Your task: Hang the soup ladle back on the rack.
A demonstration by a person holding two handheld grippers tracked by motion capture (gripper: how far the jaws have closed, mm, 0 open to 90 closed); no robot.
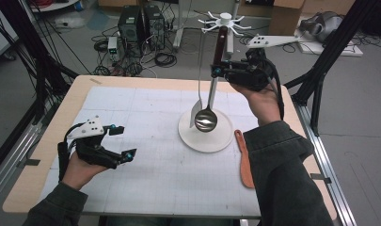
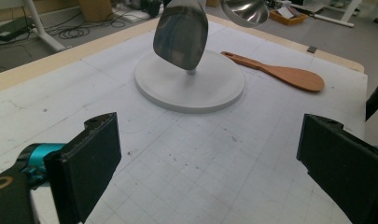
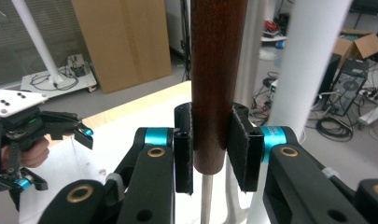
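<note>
A ladle with a dark wooden handle (image 1: 221, 42) and a steel bowl (image 1: 206, 120) hangs upright over the white round base (image 1: 216, 141) of a utensil rack. My right gripper (image 1: 218, 71) is shut on the lower end of that handle (image 3: 217, 84), one pad on each side. Beside the ladle a steel spoon (image 1: 196, 113) hangs from the rack's hooked top (image 1: 224, 21). My left gripper (image 1: 123, 141) rests open over the mat at the left, nothing between its jaws (image 2: 205, 158). Ahead of it are the spoon (image 2: 182, 35), the ladle bowl (image 2: 245, 11) and the base (image 2: 214, 93).
A wooden spatula (image 1: 244, 160) lies flat on the mat right of the base, also seen as the spatula (image 2: 280, 74) from the left gripper. The rack's white pole (image 3: 308, 65) stands just behind the ladle handle. Cables and computer cases crowd the floor beyond the table.
</note>
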